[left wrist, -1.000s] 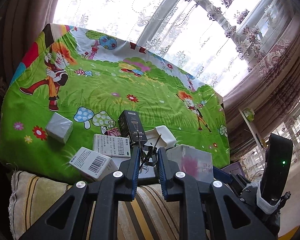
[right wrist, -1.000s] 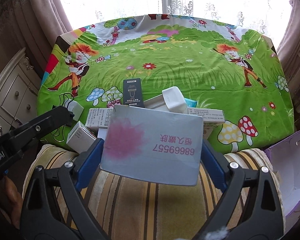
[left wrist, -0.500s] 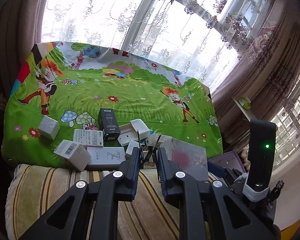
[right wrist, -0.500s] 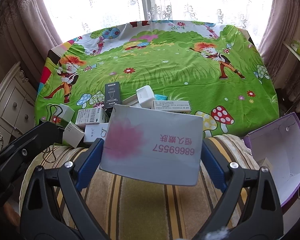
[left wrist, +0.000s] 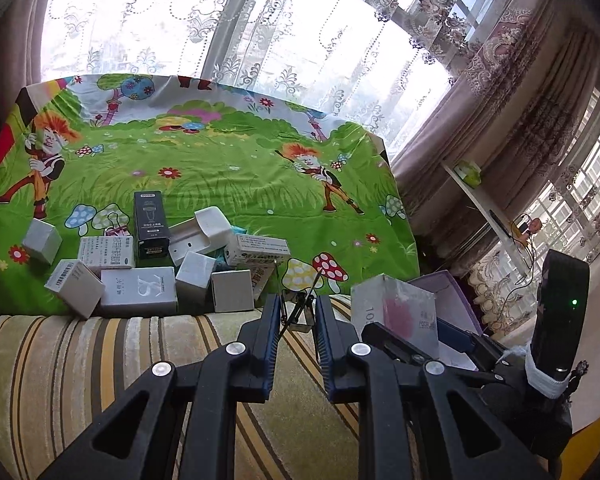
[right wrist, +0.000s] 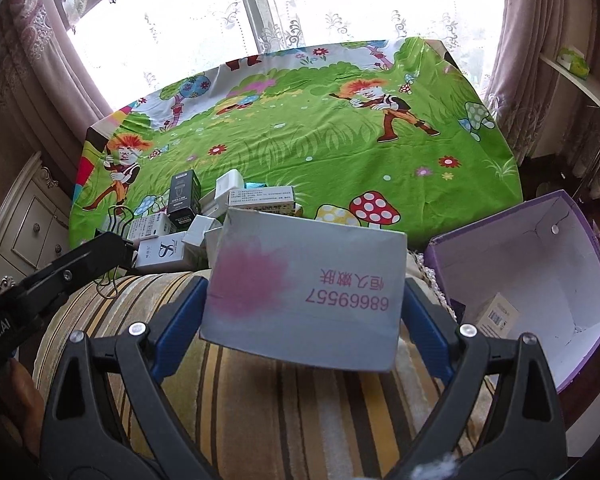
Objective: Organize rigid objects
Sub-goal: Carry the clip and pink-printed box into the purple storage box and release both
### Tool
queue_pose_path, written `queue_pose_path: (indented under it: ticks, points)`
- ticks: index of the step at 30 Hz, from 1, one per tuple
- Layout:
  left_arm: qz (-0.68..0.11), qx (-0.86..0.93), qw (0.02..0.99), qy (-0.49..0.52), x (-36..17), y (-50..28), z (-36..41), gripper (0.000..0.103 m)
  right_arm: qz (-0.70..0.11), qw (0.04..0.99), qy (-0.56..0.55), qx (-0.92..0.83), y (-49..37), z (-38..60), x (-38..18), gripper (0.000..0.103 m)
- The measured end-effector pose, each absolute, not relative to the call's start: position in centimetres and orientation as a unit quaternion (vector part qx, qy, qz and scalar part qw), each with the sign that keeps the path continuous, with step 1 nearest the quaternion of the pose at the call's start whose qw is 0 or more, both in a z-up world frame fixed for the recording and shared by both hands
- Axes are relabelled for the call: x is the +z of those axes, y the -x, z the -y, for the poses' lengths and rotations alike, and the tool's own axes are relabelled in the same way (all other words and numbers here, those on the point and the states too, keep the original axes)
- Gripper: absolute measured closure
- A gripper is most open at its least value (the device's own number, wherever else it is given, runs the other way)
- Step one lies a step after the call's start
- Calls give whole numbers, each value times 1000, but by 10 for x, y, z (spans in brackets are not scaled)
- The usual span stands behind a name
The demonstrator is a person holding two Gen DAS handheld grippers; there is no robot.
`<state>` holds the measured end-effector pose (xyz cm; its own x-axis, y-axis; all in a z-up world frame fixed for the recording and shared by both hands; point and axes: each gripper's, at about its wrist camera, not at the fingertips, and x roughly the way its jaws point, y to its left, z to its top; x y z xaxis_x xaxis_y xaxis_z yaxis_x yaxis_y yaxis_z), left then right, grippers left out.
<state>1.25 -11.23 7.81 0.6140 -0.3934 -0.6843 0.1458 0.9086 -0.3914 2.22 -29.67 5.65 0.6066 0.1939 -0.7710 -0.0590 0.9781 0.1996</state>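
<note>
My right gripper (right wrist: 304, 292) is shut on a grey-white box (right wrist: 300, 292) with a pink blotch and red digits, held above the striped cushion. That same box (left wrist: 396, 312) shows at the right of the left wrist view. My left gripper (left wrist: 298, 316) is shut on a small metal binder clip (left wrist: 296, 310) whose wire handles stick up between the fingers. Several small white boxes and a black box (left wrist: 152, 220) lie piled on the green cartoon sheet (left wrist: 240, 168). An open purple box (right wrist: 540, 256) stands to the right, with one small carton (right wrist: 498, 314) inside.
A striped cushion (right wrist: 300, 408) runs along the sheet's near edge under both grippers. A white dresser (right wrist: 24, 224) stands at the left, and curtains and a window lie behind. A shelf (left wrist: 476, 196) juts out at the right.
Both grippers have drawn back from the pile and swung right, each keeping its hold. The purple box has come far more into the right wrist view.
</note>
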Motion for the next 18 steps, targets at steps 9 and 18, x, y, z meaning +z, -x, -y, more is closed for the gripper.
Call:
queue_pose_path:
  ticks: [9, 18]
  points:
    - [-447, -202, 860, 142, 58, -18, 154, 84, -437, 893, -106, 29, -4, 356, 49, 8]
    - [-465, -254, 839, 127, 51, -25, 198, 84, -445, 887, -124, -10, 13, 405, 43, 8]
